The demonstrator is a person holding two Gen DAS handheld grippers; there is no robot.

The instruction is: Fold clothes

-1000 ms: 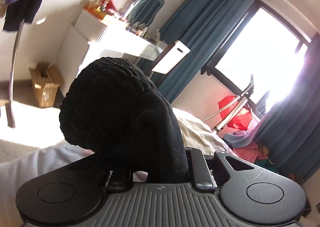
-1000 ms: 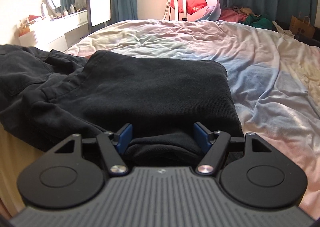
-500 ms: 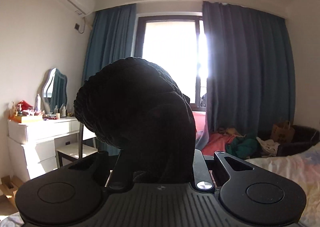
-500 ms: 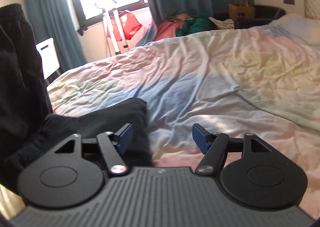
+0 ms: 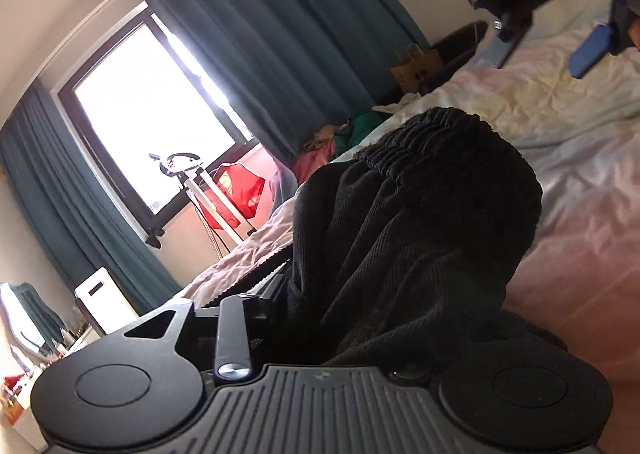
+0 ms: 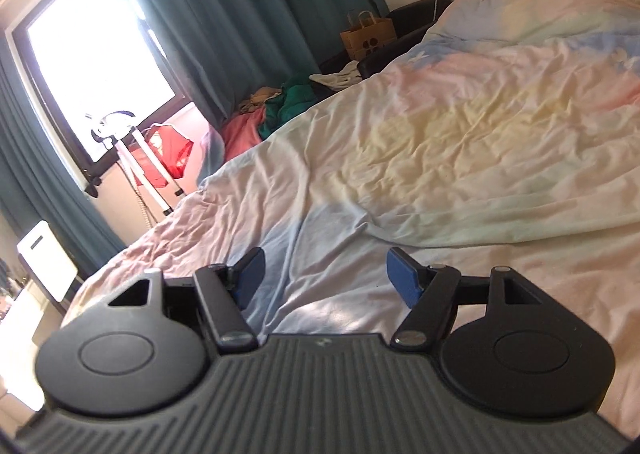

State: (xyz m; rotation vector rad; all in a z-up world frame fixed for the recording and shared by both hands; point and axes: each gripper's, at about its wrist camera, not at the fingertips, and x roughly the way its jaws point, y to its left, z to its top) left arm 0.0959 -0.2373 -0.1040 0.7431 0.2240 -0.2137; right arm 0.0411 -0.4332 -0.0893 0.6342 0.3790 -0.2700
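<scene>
A black corduroy garment with an elastic waistband (image 5: pixel 416 214) is bunched over my left gripper (image 5: pixel 320 318), which is shut on it and holds it above the bed; the cloth hides the fingertips. My right gripper (image 6: pixel 324 274) is open and empty, its blue pads (image 6: pixel 404 274) wide apart over the pastel bedsheet (image 6: pixel 460 126). The right gripper also shows in the left wrist view (image 5: pixel 560 42) at the top right, above the bed. No garment shows in the right wrist view.
A window with teal curtains (image 6: pixel 240 14) is at the far side. A pile of red and green clothes (image 6: pixel 280 106), a paper bag (image 6: pixel 366 36), a white stand with a red item (image 6: pixel 160 150) and a white heater (image 6: pixel 44 262) stand beyond the bed.
My left gripper has swung round with the black garment held in it, now tilted over the bed. My right gripper has moved off the folded black clothes and points across bare sheet, still open.
</scene>
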